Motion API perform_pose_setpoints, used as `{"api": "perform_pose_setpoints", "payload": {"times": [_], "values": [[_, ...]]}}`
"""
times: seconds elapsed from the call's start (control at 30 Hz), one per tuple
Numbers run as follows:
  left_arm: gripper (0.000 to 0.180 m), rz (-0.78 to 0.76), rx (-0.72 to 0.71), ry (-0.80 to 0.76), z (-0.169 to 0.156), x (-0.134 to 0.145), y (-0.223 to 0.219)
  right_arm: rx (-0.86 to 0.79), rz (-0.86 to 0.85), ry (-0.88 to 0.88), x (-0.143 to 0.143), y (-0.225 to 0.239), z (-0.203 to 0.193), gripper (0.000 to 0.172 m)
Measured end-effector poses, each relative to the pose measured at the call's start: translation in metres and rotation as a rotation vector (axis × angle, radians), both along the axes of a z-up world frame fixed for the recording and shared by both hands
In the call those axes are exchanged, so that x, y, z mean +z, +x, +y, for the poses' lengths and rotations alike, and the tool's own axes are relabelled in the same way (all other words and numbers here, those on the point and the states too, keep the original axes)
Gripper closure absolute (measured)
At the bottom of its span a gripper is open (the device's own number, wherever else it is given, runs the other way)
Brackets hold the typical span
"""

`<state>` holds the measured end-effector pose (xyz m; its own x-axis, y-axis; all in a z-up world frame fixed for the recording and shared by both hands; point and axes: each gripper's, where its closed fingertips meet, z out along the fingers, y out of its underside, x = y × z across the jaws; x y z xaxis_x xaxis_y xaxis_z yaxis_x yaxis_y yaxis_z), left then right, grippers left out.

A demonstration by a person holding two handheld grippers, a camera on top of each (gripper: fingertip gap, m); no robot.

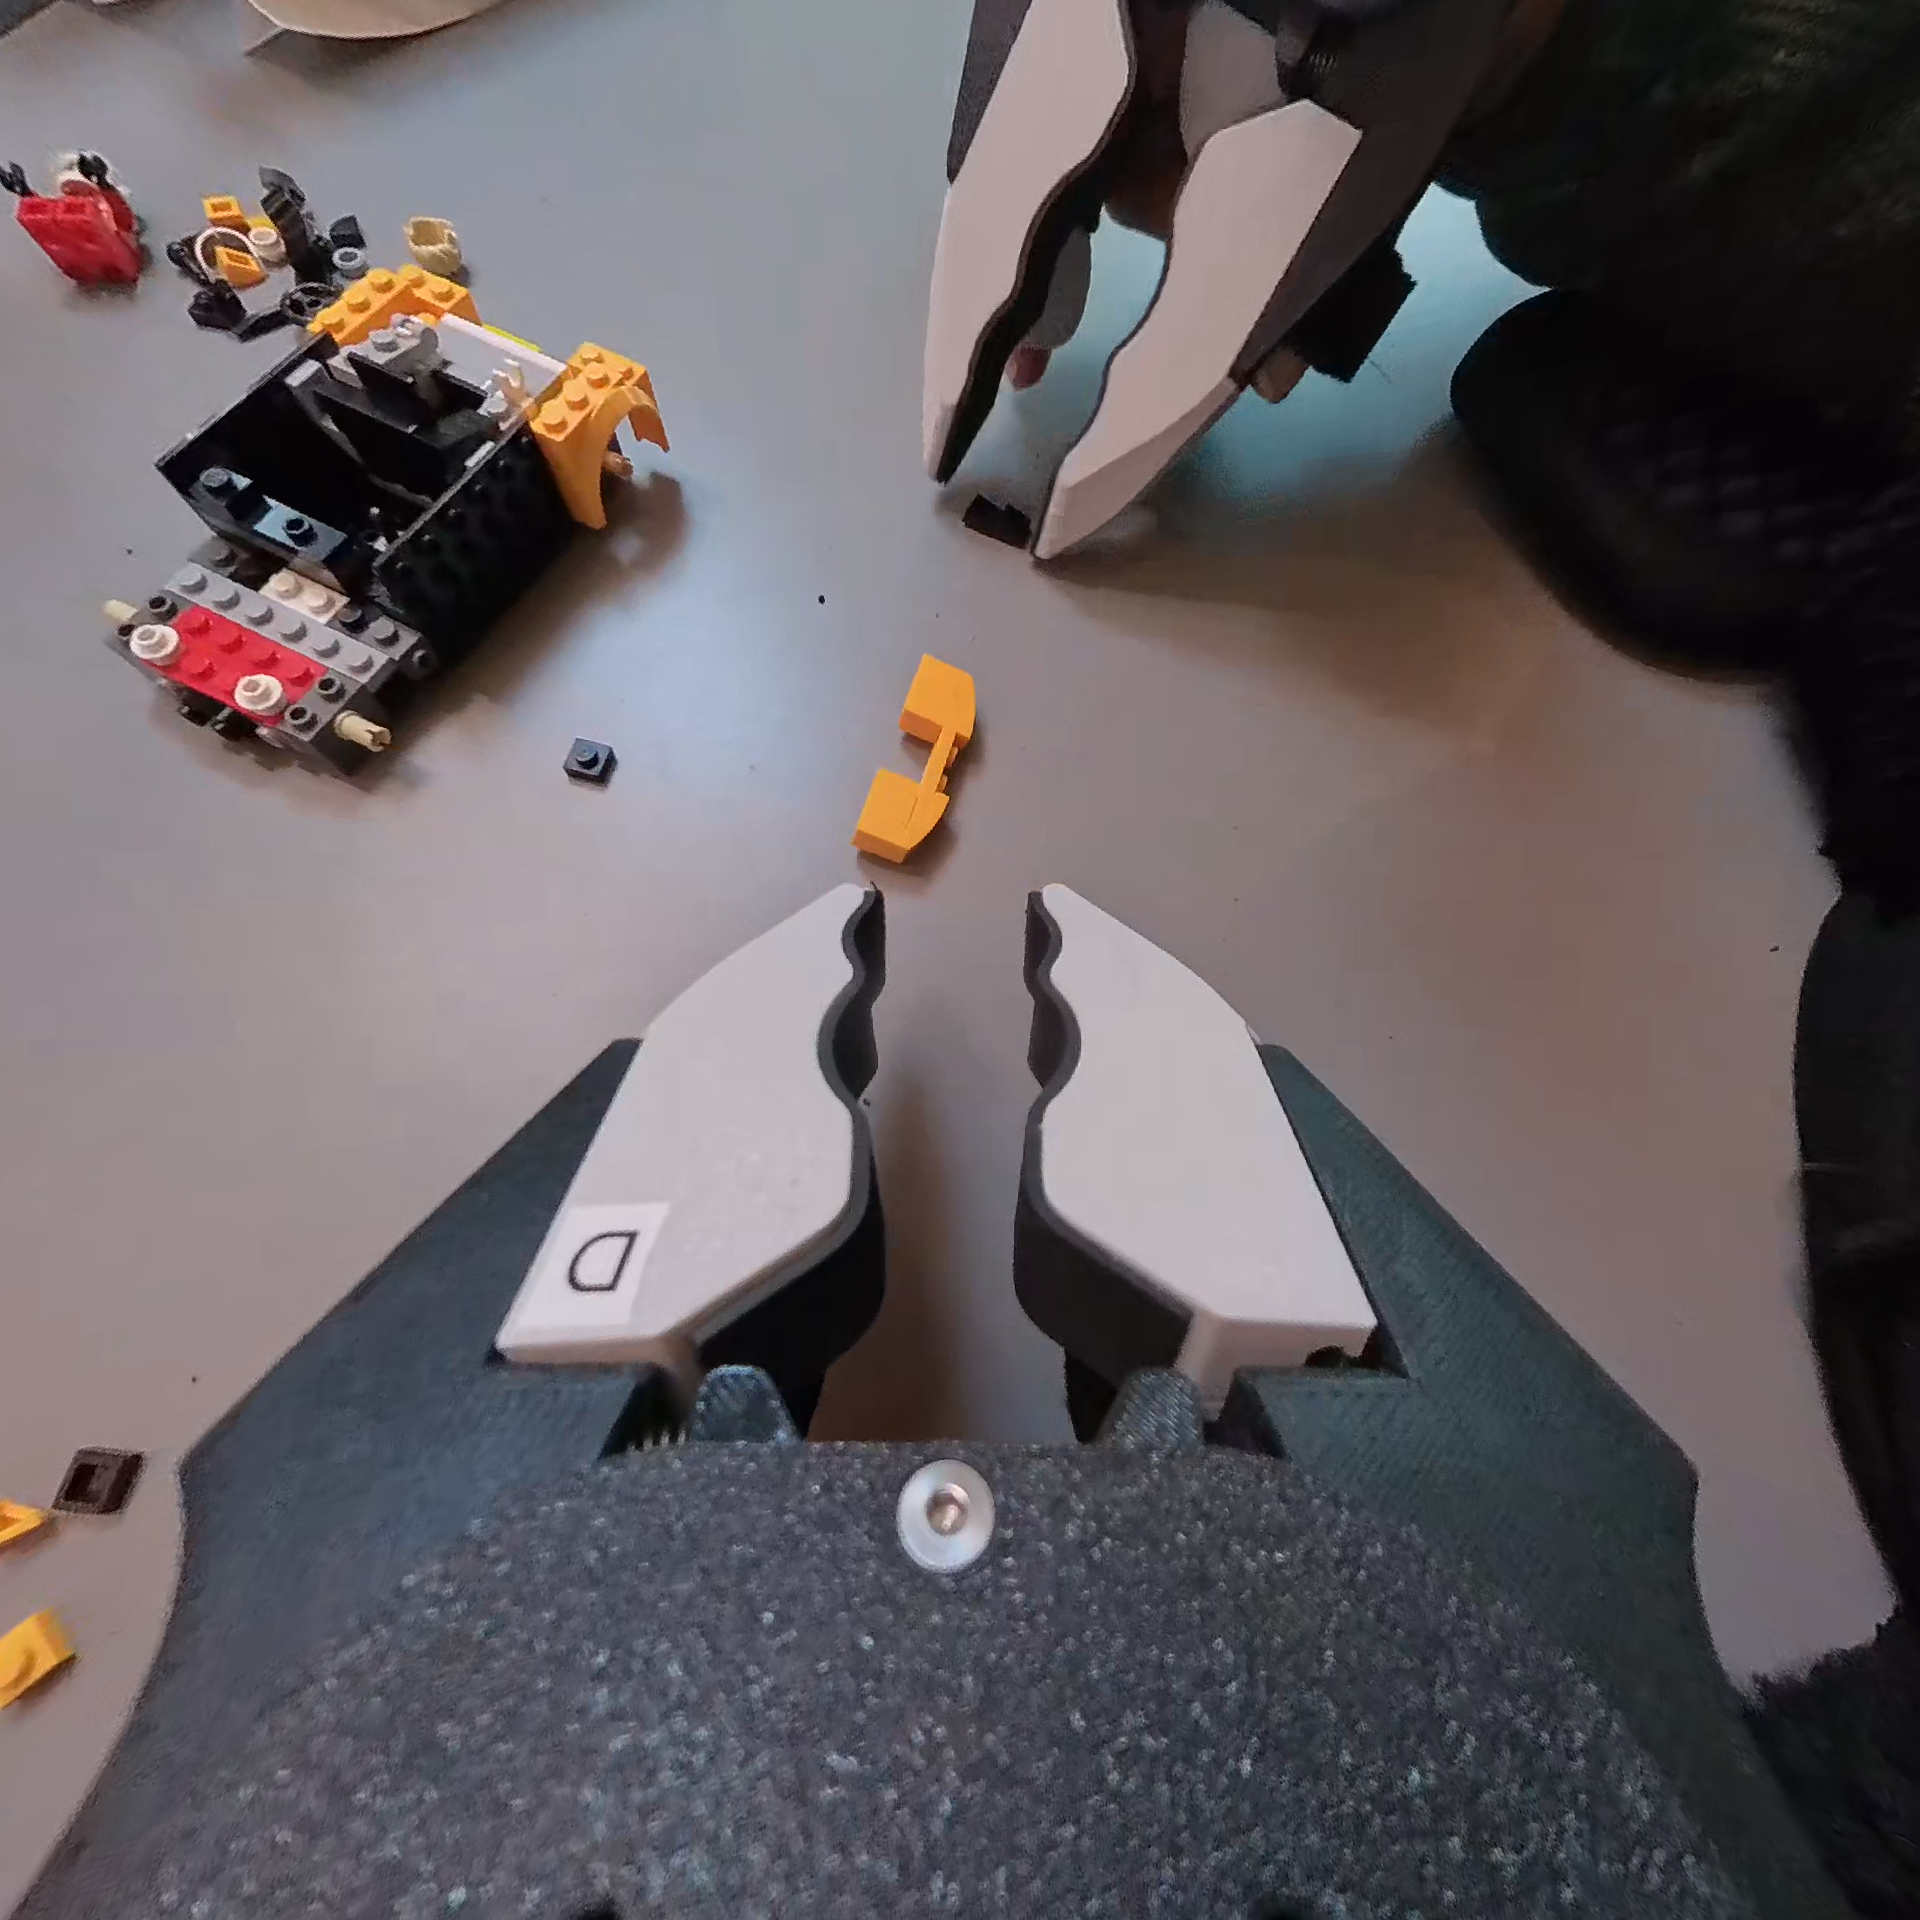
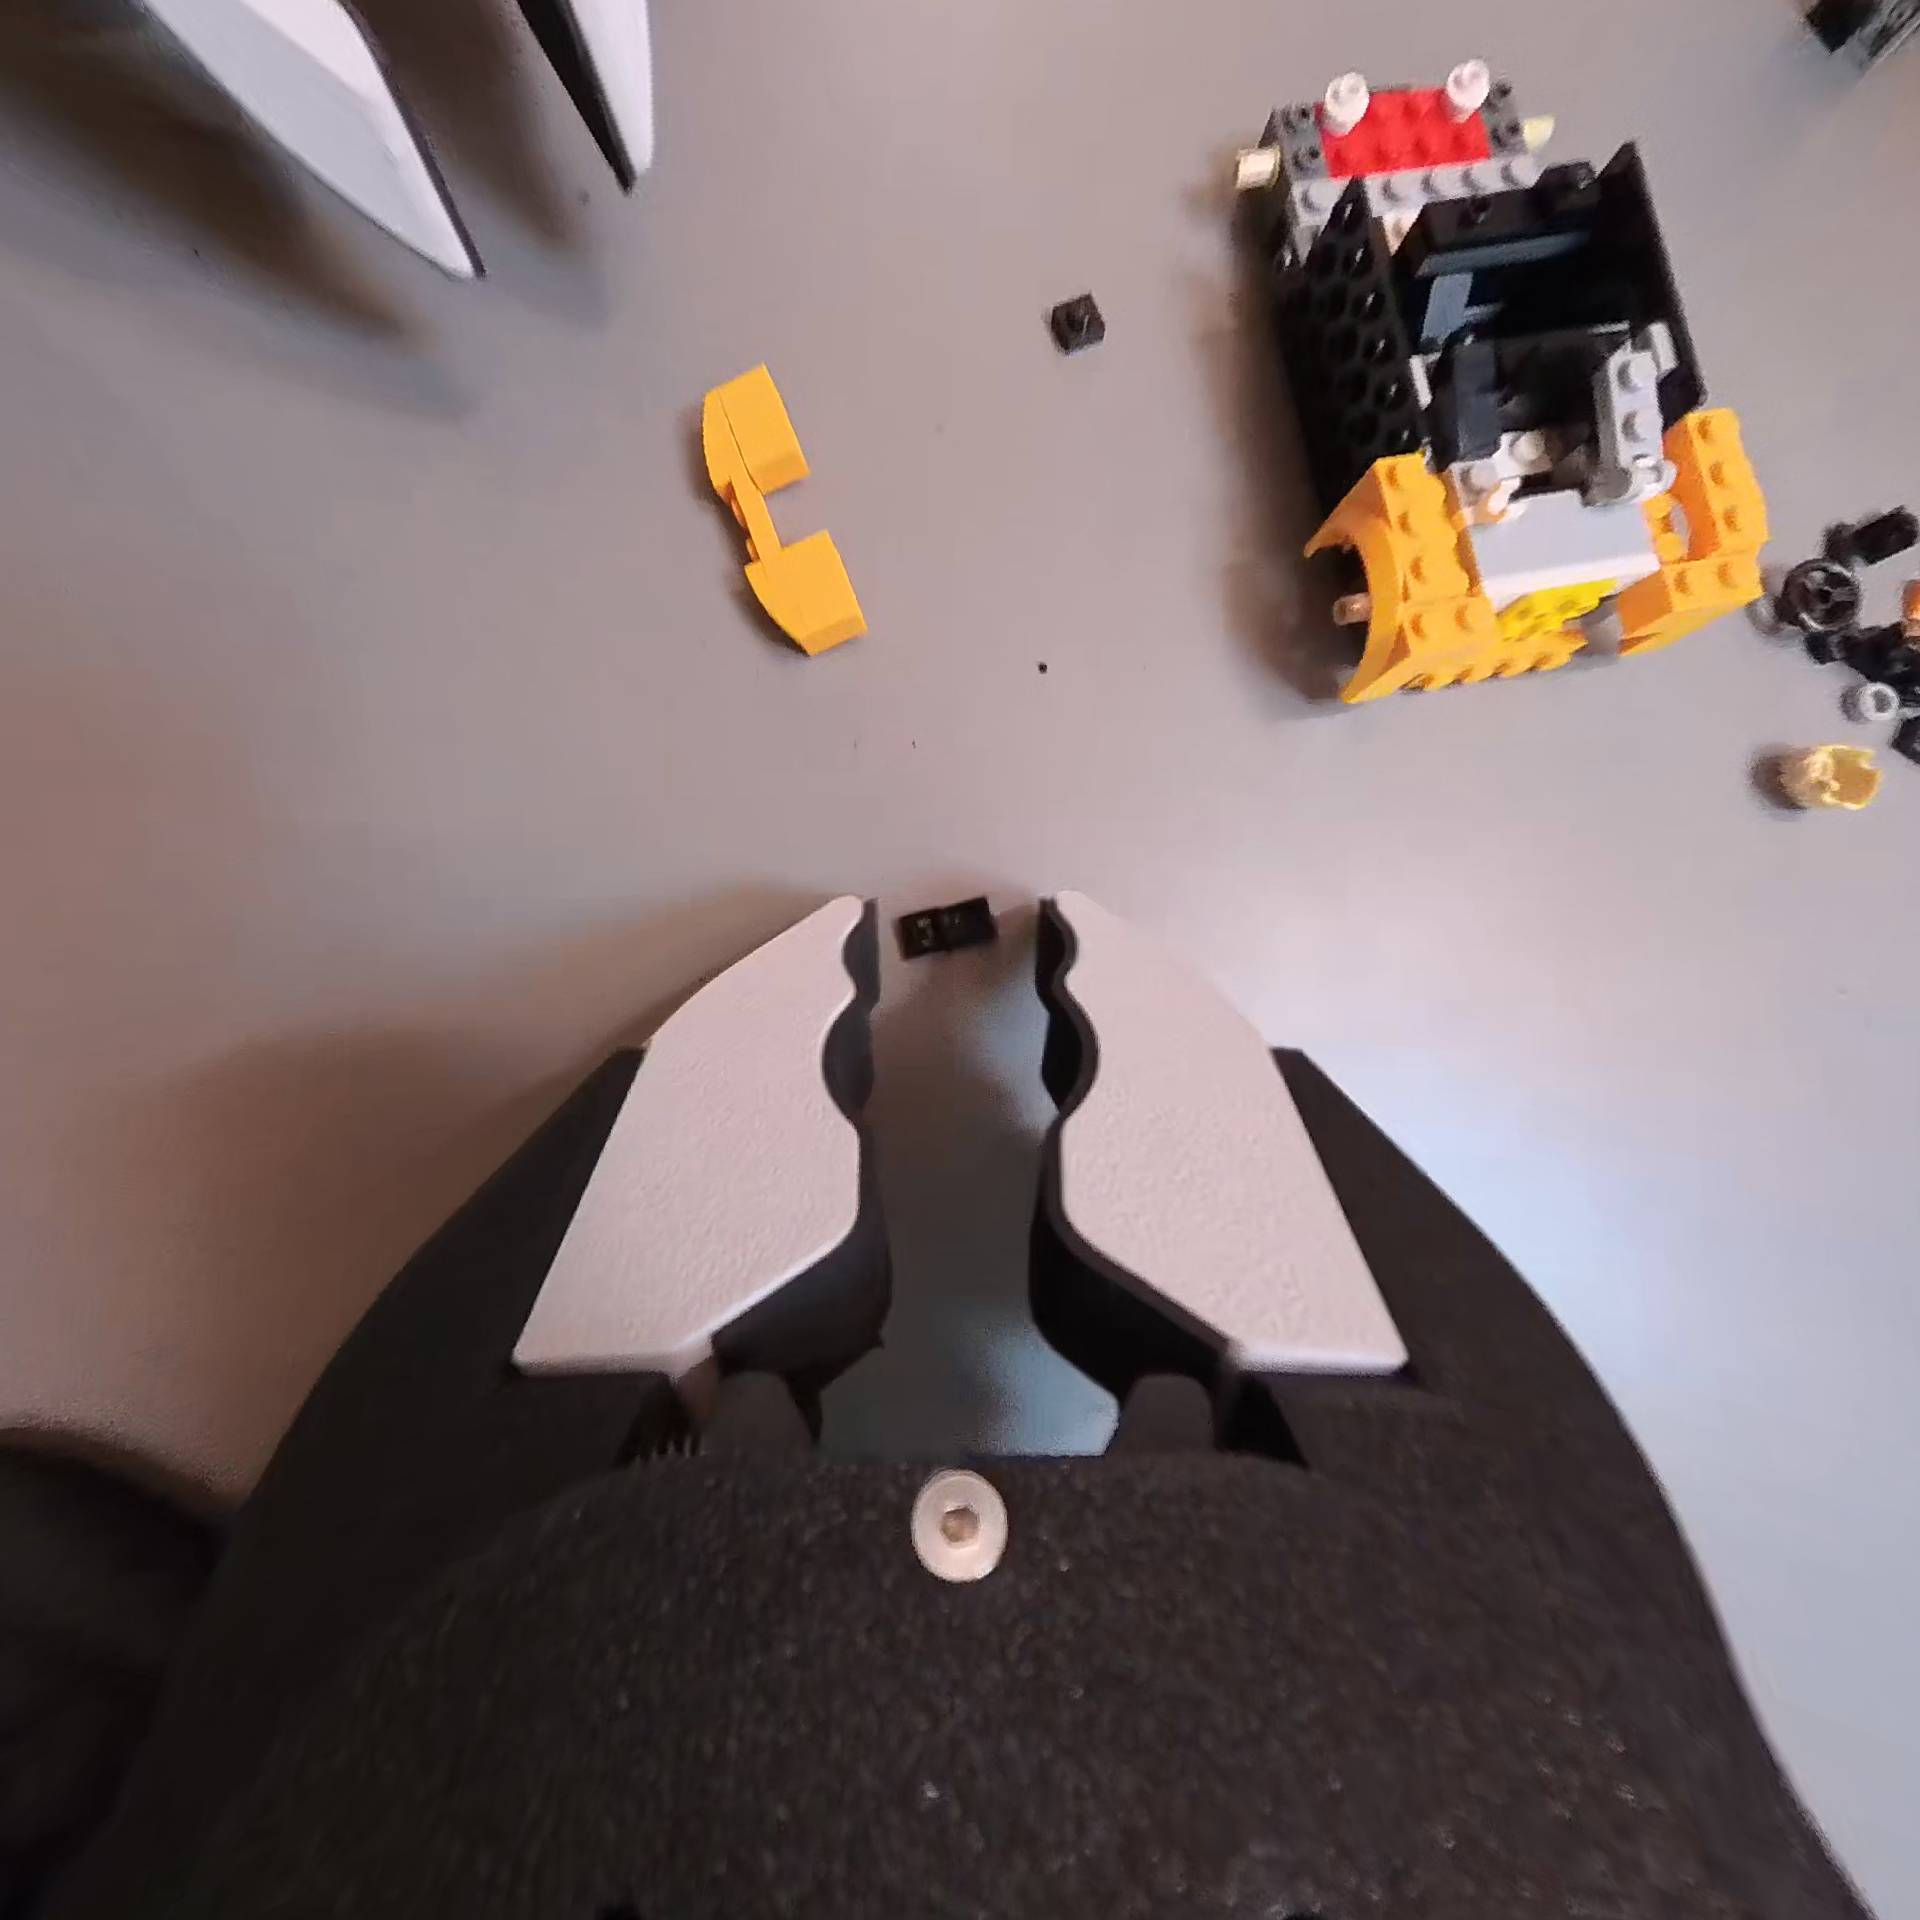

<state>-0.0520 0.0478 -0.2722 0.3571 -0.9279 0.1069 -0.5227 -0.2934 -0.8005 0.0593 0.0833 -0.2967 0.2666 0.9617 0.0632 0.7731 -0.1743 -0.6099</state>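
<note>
My left gripper is open and empty just above the grey table. An orange U-shaped brick piece lies on the table right in front of its fingertips, untouched. My right gripper is open with its tips down at the table. A small black brick lies between its pads, with a gap showing on each side. The left wrist view shows the same: the right gripper straddles the black brick on the table. The orange piece also shows in the right wrist view, with the left gripper beyond it.
A partly built black, orange and red brick vehicle stands at the left, also in the right wrist view. A tiny dark one-stud plate lies beside it. Loose small parts lie behind it. Dark fabric fills the right side. Tip to tip, the grippers are about 12 cm apart. The tiny dark one-stud plate sits 8 cm or so from the ends of my left fingers. Seen from the right wrist view as well.
</note>
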Motion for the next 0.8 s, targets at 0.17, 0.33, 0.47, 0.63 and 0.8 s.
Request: {"api": "perform_pose_setpoints", "payload": {"times": [0.17,0.33,0.47,0.63,0.8], "values": [[0.157,-0.008,0.009,0.007,0.001,0.002,-0.002,0.014,-0.006,-0.002,-0.001,-0.001,-0.002,0.156],[0.157,-0.16,0.007,-0.09,-0.003,0.018,0.005,0.08,0.349,0.13,0.055,-0.049,-0.009,0.156],[0.156,-0.532,-0.017,-0.416,-0.012,0.058,0.015,0.218,0.512,0.287,0.087,-0.085,-0.036,0.156],[0.16,-0.664,-0.061,-0.643,-0.02,0.066,0.016,0.281,0.533,0.332,0.088,-0.099,-0.052,0.155],[0.176,-0.637,-0.109,-0.668,-0.029,0.065,0.019,0.312,0.596,0.304,0.096,-0.104,-0.063,0.155]]}}
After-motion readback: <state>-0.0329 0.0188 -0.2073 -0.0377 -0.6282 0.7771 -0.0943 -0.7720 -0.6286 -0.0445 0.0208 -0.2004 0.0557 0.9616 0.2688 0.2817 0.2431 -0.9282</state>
